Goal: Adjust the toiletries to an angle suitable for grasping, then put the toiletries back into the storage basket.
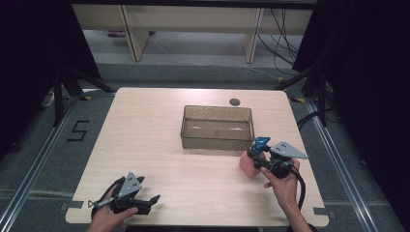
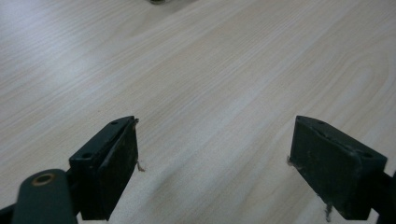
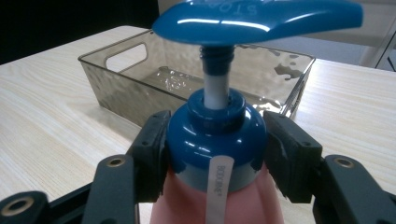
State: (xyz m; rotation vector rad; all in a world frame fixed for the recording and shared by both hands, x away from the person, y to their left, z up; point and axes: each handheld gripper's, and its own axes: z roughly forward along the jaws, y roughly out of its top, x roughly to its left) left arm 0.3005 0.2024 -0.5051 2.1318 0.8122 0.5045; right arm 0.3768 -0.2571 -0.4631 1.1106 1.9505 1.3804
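Pink pump bottle (image 3: 219, 196) (white tag: "BOOGRAS", barely legible) between right gripper (image 3: 212, 154) fingers (image 3: 289, 154)

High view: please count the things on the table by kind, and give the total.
Pump bottle, pink with a blue pump: 1
Clear bin: 1
Handheld grippers, left gripper and right gripper: 2
Total: 4

Bare light wooden table (image 1: 159, 145) left and centre is free to cross; smoky translucent plastic bin (image 1: 217, 127) blocks behind pink pump bottle (image 1: 249, 166).
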